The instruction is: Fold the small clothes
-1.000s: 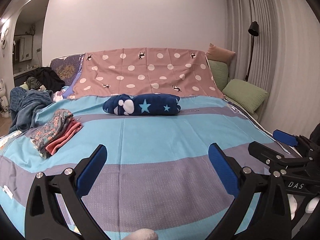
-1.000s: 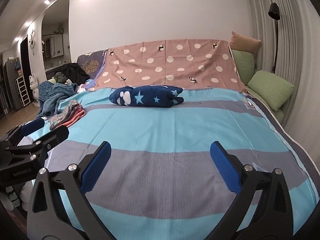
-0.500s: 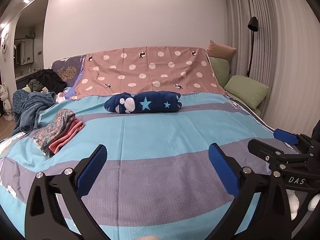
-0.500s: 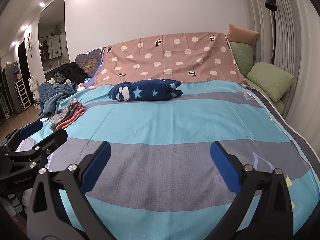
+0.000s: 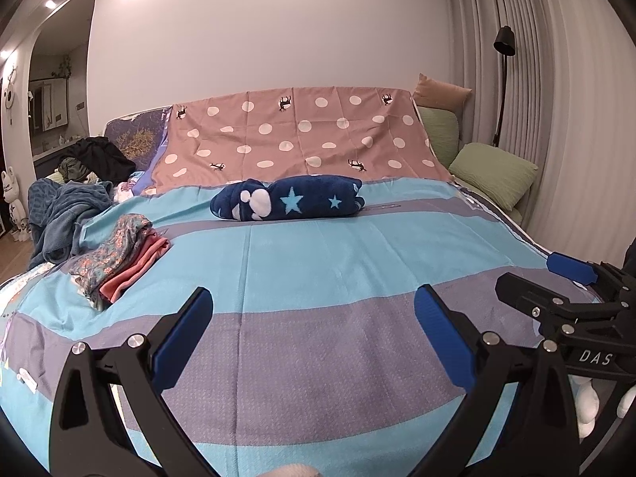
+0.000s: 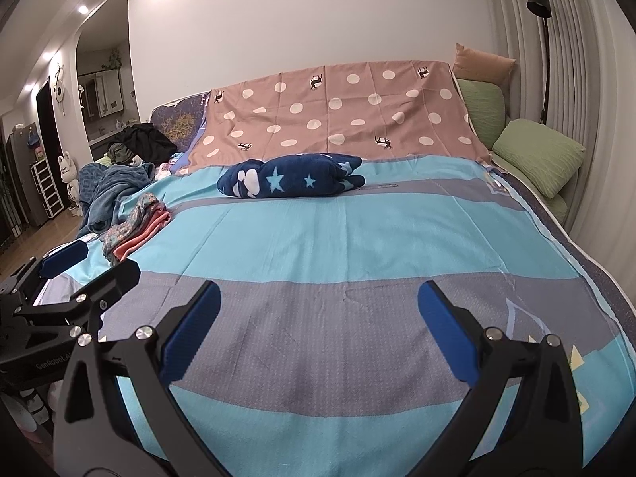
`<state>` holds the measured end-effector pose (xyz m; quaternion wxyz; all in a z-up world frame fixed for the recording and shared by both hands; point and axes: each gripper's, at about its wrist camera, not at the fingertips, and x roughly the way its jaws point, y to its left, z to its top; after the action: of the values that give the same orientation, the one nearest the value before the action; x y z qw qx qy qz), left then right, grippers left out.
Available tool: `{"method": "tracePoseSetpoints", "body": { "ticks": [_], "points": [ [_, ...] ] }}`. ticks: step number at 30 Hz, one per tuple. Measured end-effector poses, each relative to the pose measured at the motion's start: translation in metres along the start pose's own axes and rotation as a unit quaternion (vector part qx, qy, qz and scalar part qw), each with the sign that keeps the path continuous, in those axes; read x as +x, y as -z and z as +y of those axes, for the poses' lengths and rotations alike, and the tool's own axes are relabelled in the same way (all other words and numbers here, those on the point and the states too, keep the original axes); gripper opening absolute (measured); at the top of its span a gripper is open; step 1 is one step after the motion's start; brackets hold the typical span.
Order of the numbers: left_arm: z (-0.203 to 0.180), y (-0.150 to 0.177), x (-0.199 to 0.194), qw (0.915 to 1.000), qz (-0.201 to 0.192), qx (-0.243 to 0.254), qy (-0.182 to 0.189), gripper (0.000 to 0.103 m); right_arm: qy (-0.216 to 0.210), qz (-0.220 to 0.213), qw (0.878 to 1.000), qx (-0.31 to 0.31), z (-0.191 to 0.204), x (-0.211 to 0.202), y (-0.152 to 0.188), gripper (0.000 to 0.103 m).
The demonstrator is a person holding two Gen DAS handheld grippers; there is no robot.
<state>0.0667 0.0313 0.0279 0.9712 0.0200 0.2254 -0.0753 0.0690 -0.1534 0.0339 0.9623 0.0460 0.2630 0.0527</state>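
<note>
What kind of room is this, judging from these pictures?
Most likely a home bedroom: a wide bed under a striped blue cover, green pillows at its far right, and a floor lamp by the curtains.

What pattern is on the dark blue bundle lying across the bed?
White clouds and light-blue stars on the navy bundle, clearest in the left wrist view.

Fleecy navy blanket (image 5: 287, 198) on matt woven bedsheet (image 5: 338, 262)

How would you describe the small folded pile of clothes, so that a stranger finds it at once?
Start from the bed with the blue and grey striped cover. On its left side lies the folded pile, floral cloth on top, pink beneath. Unlike the navy star blanket at the pillows, it is flat and stacked.
</note>
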Motion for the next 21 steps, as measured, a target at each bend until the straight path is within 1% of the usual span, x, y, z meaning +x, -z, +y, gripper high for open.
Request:
{"method": "tracePoseSetpoints", "body": {
  "ticks": [8,21],
  "points": [
    [0.003,0.005,0.0,0.9999,0.001,0.002,-0.014,0.101,-0.004,0.004,1.0,-0.002,0.002,0.001,0.002,0.101],
    [0.005,0.011,0.004,0.9998,0.009,0.0,-0.016,0.101,-0.005,0.009,1.0,-0.009,0.009,0.003,0.006,0.101]
  ]
}}
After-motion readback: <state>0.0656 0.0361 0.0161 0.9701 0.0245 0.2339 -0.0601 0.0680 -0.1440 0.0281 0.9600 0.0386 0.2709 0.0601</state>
